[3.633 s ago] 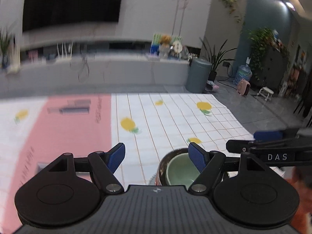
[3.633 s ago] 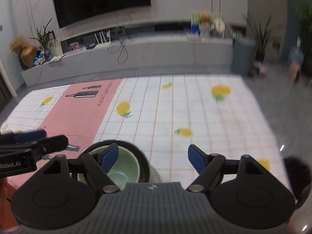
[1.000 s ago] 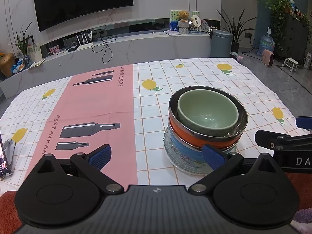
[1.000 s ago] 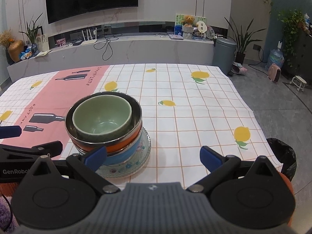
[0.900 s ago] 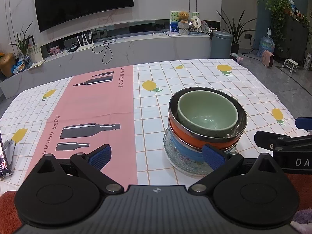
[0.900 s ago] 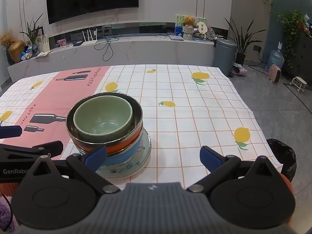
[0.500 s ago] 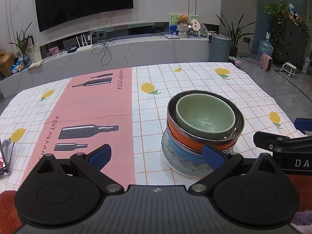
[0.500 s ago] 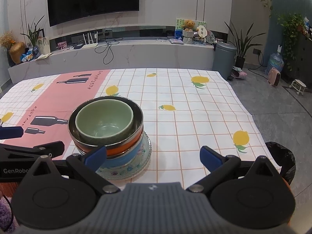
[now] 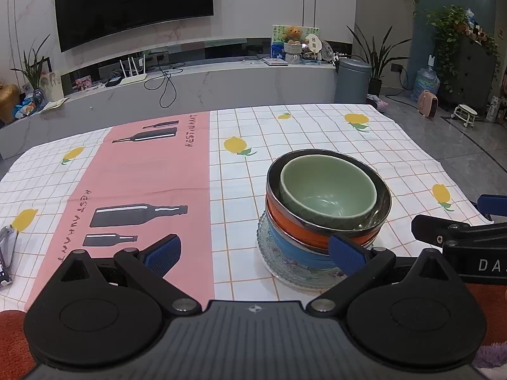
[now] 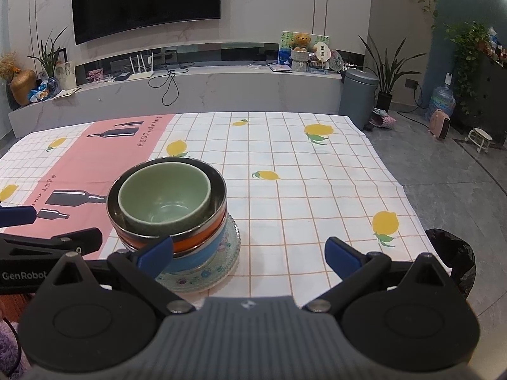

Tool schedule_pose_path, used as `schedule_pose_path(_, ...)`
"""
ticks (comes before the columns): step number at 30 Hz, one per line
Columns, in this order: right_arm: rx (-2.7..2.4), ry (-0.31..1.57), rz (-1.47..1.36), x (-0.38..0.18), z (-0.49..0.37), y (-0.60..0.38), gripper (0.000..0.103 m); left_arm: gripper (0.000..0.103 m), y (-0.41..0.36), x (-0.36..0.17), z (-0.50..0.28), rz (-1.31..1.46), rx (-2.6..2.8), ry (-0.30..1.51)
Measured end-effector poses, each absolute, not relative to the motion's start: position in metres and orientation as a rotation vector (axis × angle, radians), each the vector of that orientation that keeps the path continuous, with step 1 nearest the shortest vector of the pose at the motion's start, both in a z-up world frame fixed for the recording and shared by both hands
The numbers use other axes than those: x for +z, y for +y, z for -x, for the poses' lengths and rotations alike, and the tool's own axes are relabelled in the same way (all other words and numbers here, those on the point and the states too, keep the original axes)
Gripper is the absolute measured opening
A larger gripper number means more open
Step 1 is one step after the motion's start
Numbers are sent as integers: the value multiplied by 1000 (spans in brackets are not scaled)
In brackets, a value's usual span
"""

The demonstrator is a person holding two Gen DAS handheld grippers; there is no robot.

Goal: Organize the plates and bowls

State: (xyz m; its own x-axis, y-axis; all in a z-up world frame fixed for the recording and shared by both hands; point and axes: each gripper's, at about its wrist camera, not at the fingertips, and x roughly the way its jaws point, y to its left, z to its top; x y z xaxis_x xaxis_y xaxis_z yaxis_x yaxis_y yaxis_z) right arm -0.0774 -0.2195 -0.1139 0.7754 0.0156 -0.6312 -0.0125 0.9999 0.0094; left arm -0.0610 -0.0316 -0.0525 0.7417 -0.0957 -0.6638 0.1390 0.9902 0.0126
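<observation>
Pale green ceramic bowl [image 9: 328, 193] sits nested in the steel-rimmed orange bowl [image 9: 294, 226], which rests on a blue bowl [image 9: 294, 251] and a clear patterned glass plate [image 9: 269, 253]; I count 4 pieces in 1 stack on the checked lemon-print tablecloth [image 9: 253, 126], just right of its pink panel. From my right wrist camera the same stack [image 10: 171, 209] stands left of centre, near the table's front edge.

My left gripper [image 9: 255, 253] has its blue-padded fingers [image 9: 163, 251] spread wide and holds nothing; the stack lies just ahead of its right finger. My right gripper [image 10: 248, 253] is likewise spread wide and empty, its left finger in front of the stack's near side, whether touching I cannot tell.

Compared with 3.6 s ago, both grippers have pulled back and up: then I saw only the green bowl's rim between the fingertips, now the whole stack shows. Over the last 1 s the stack has stayed put, and the jaws look as wide as before.

A phone-like device [image 9: 4, 253] lies at the tablecloth's left edge.
</observation>
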Motion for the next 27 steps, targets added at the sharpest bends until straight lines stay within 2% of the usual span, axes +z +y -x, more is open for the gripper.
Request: schedule_pose_path(27, 17, 677, -6, -114, 79, -220, 100, 103, -30, -51, 63, -61, -130, 715)
